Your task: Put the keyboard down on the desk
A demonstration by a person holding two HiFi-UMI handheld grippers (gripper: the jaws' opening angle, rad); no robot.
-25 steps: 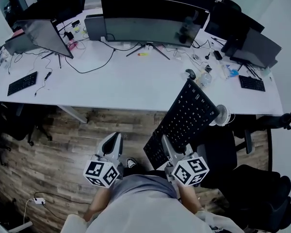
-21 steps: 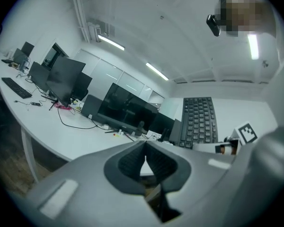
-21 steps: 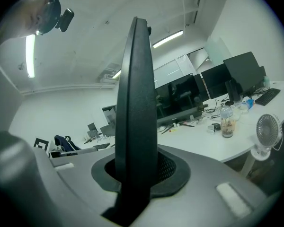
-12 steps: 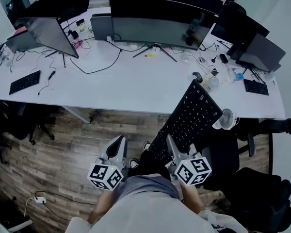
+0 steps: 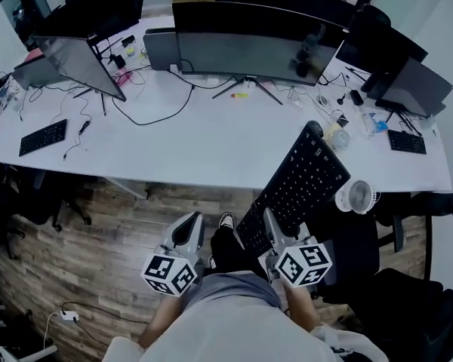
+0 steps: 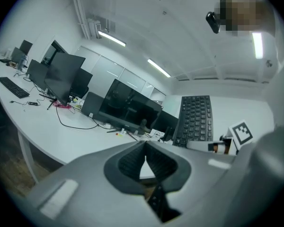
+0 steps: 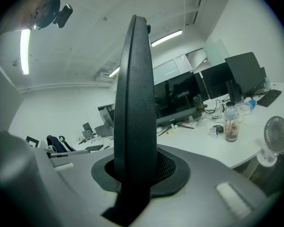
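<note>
1. The right hand-held gripper (image 7: 132, 176) pinches the near end of the keyboard (image 5: 298, 181) edge-on. Its ribbed dark pads press on both faces of the thin black slab, so the jaws stand only slightly apart.
2. The left hand-held gripper (image 6: 145, 161) has its jaws pressed together, the ribbed pads meeting in a narrow seam with nothing between them.
3. Both have smooth grey shells and carry a white cube with black square markers.
4. The keyboard is a long, flat black rectangle with rows of small keys. It is held in the air at a slant, its near end over the wood-plank floor (image 5: 83, 236) and its far end reaching past the front edge of the tabletop (image 5: 211, 138).
5. The tabletop is smooth and white with a curved front edge. It carries a wide curved monitor (image 5: 249, 44), loose black cables and a smaller black keyboard (image 5: 43, 136) far to the left.
6. A small round white fan (image 5: 356, 196) stands just right of the held keyboard.
</note>
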